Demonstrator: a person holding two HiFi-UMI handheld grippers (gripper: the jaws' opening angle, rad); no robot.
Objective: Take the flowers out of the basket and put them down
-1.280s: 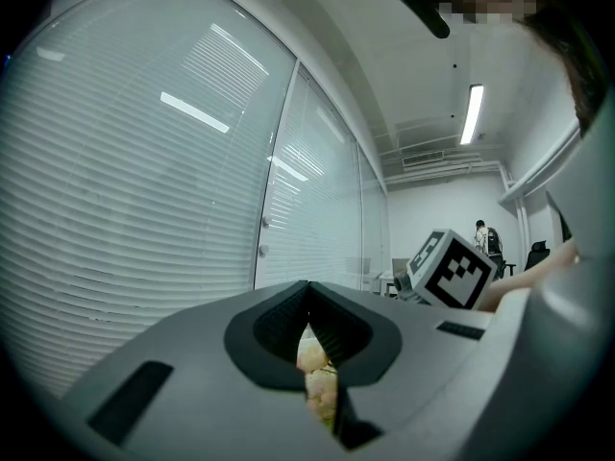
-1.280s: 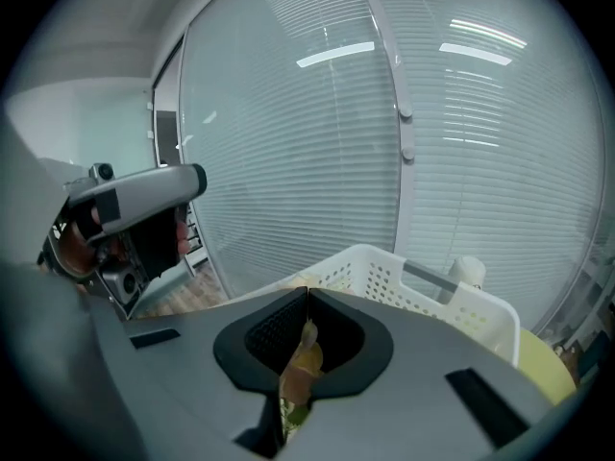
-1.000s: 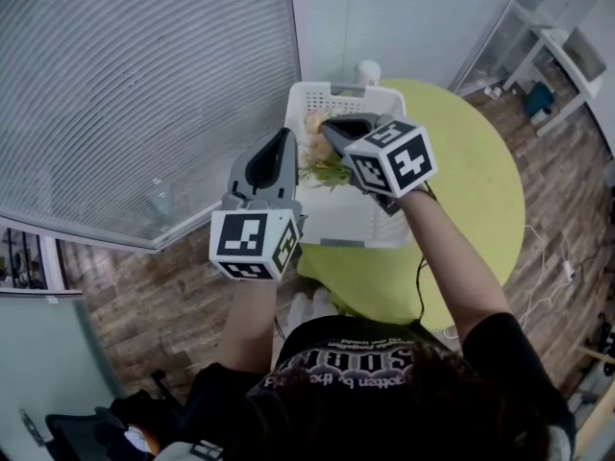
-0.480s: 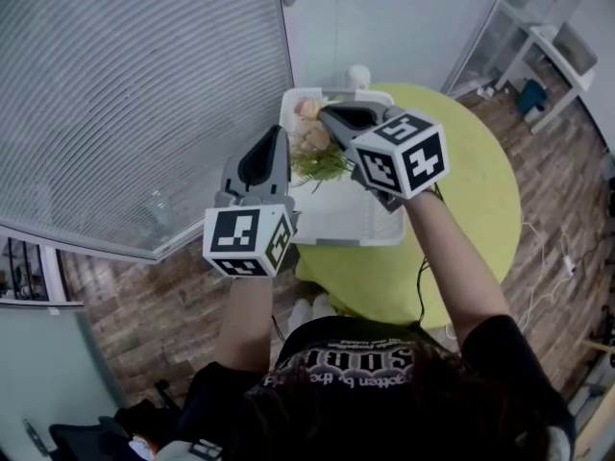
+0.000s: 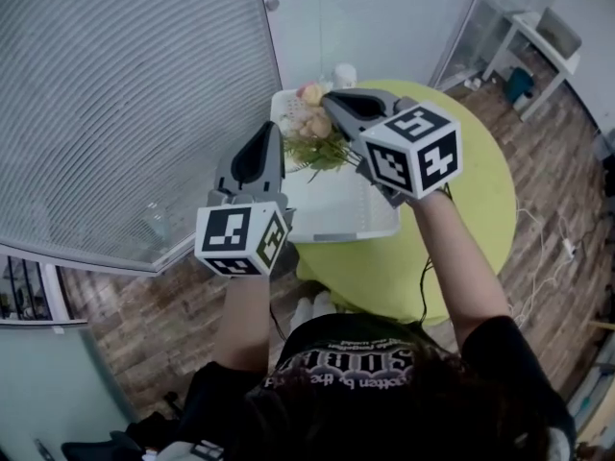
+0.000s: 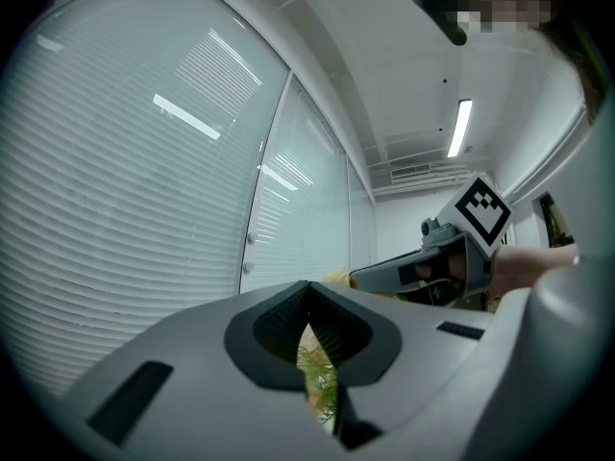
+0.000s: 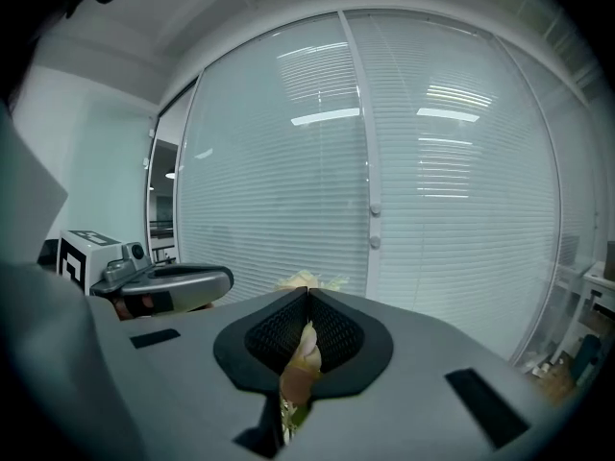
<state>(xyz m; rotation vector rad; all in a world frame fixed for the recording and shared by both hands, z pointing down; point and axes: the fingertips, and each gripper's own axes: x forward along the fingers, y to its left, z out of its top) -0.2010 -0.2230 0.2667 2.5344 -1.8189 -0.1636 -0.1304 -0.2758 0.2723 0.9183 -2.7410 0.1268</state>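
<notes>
the flowers, a small bunch of pale peach blooms with green leaves splaying below, are up in the air over the far end of the white basket. the right gripper has them: in the right gripper view its fingers are closed on a bud and stem. they look light, soft and easily crushed, so the place to hold is low on the stems, never the heads, and i'd keep the pinch gentle. the leaves flop, so expect sway. the left gripper hovers just beside the bunch, fingers closed on nothing; greenery only shows through the slit behind them in its own view. the basket sits at the near edge of the round green worktop, with bare room to its right for setting them down.
</notes>
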